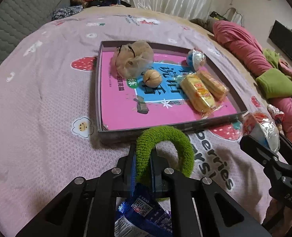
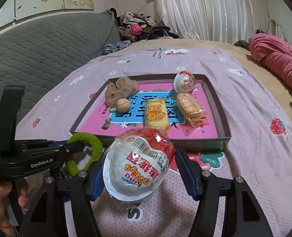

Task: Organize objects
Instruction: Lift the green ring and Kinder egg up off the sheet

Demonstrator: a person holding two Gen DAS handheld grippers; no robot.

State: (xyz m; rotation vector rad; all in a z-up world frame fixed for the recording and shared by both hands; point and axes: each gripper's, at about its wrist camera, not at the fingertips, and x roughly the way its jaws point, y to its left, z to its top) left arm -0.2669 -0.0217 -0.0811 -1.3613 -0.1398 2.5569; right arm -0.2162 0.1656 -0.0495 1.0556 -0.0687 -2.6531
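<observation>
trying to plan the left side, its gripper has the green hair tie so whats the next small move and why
Probably carry the green hair tie forward over the near wall of the shallow box and release it on bare pink cover. The left gripper is shut on the tie just short of that wall, and the walnut and snack packs already lie inside, with free space near the front left corner.

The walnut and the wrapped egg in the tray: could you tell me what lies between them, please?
Only the bare pink-and-blue book cover separates walnut from wrapped egg; the left wrist view shows this.
</observation>
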